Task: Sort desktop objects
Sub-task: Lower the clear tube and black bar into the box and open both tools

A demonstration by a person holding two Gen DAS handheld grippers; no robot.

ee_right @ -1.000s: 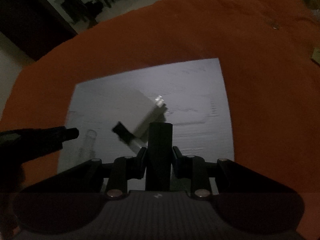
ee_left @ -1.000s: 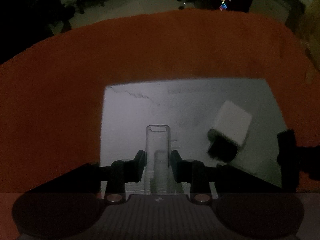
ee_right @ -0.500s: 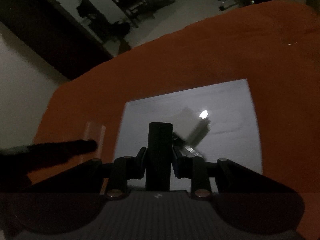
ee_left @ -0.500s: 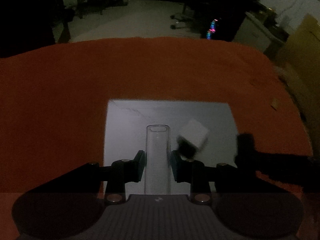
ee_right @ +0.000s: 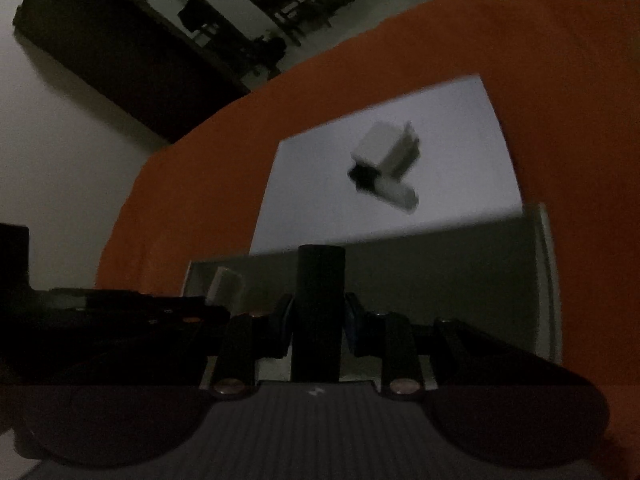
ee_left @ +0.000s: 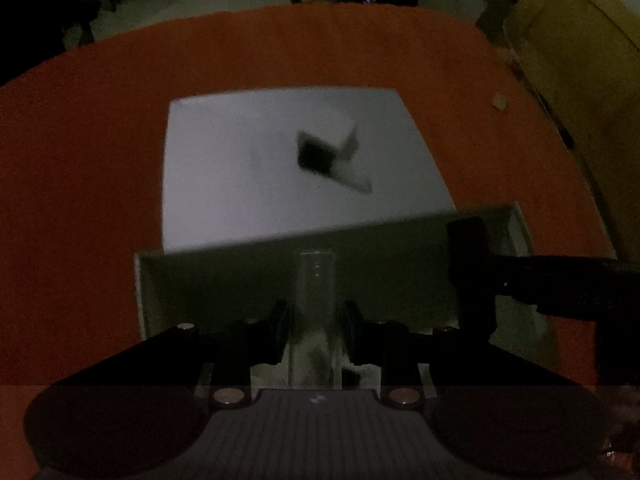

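Note:
My left gripper is shut on a clear plastic tube that stands up between its pads. My right gripper is shut on a black cylinder. Both hang over a grey open box at the near edge of a white sheet. On the sheet lies a white block with a black end. The right gripper with its black cylinder shows at the right of the left wrist view. The left gripper's clear tube shows at the left of the right wrist view.
An orange cloth covers the table. A cardboard box stands off the table's far right. Dark furniture and chairs stand on the floor beyond. The room is dim.
Both grippers pulled back toward the near side with their objects still held. The grey box has come into view beneath them, and the white block now lies farther ahead.

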